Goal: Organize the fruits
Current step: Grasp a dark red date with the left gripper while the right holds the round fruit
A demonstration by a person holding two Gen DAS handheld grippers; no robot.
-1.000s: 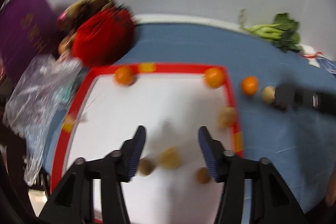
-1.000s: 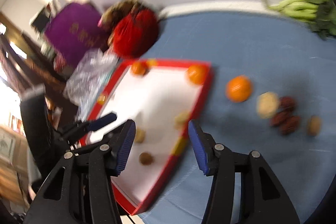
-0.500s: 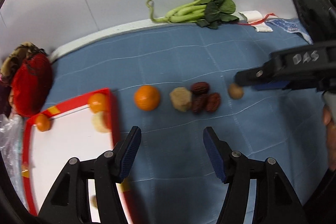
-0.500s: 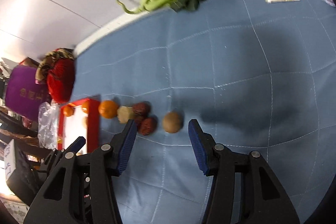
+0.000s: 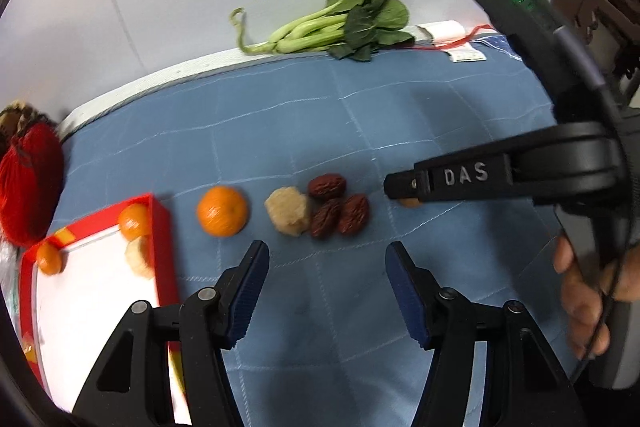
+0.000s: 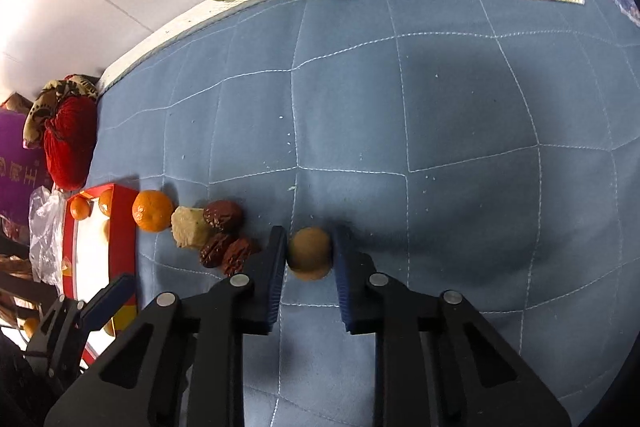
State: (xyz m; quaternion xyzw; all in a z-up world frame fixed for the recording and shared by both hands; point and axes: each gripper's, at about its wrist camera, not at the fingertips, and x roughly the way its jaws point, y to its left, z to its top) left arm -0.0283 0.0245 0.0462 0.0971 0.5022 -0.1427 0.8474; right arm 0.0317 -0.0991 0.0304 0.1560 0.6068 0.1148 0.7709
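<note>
Left wrist view
- my left gripper (image 5: 326, 283): jaws spread, nothing between them, above bare blue quilted cloth (image 5: 440, 115)
- fruit row ahead: mandarin (image 5: 222, 211), pale peeled chunk (image 5: 289, 211), three red dates (image 5: 340, 205), side by side, the chunk touching the dates
- red-rimmed tray (image 5: 162, 227): at my left, two small mandarins (image 5: 134, 221) and a pale piece in its far corner
- right gripper (image 5: 404, 187): comes in from the right, tip over a small brown fruit (image 5: 409, 202), mostly hidden
- hand (image 5: 588, 291): on that gripper's handle
- bok choy (image 5: 344, 23): far edge by the wall

Right wrist view
- my right gripper (image 6: 310, 253): jaws pinching the brown fruit (image 6: 310, 253), pads on both sides
- brown fruit: on the cloth, just right of the dates (image 6: 226, 239)
- row: mandarin (image 6: 152, 210), chunk (image 6: 190, 227), dates, then tray (image 6: 126, 227) at left
- red yarn ball (image 6: 68, 151): beyond the tray
</note>
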